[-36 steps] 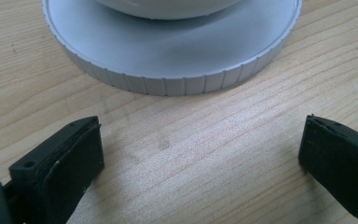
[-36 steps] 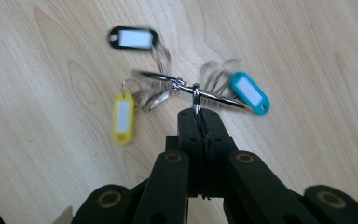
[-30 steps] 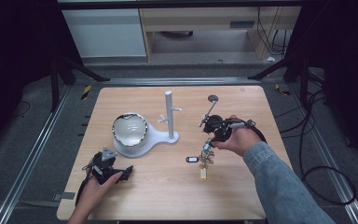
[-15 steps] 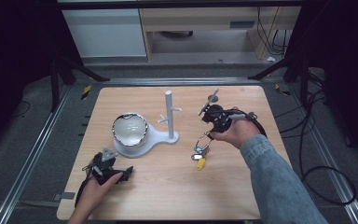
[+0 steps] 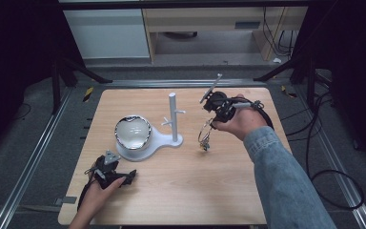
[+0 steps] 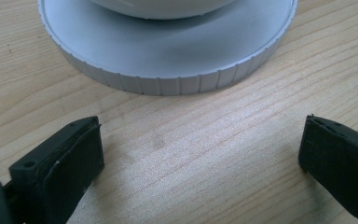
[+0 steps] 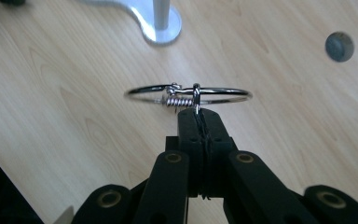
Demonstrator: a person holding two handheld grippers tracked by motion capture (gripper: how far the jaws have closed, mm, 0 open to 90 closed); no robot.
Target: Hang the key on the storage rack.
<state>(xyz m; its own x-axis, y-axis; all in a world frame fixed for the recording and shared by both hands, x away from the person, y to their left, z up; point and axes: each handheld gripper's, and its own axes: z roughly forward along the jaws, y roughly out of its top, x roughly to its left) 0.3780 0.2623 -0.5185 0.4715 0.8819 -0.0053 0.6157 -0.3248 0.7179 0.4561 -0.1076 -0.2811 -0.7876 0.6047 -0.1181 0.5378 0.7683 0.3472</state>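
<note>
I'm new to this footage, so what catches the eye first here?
The right claw, shut on a metal key ring, hangs it above the table's right half. Left of it stands a white peg stand with a shiny bowl on its base.

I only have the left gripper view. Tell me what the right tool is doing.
Observer: The right tool is shut on a key ring, pinching it beside the wire coil.
Operator: Say where that ring is.
Observer: It hangs from the tool over the table, to the right of the white post, with small tags dangling below it.
Operator: Name what sits on the ribbed base ahead of me.
Observer: A shiny round bowl.
</note>
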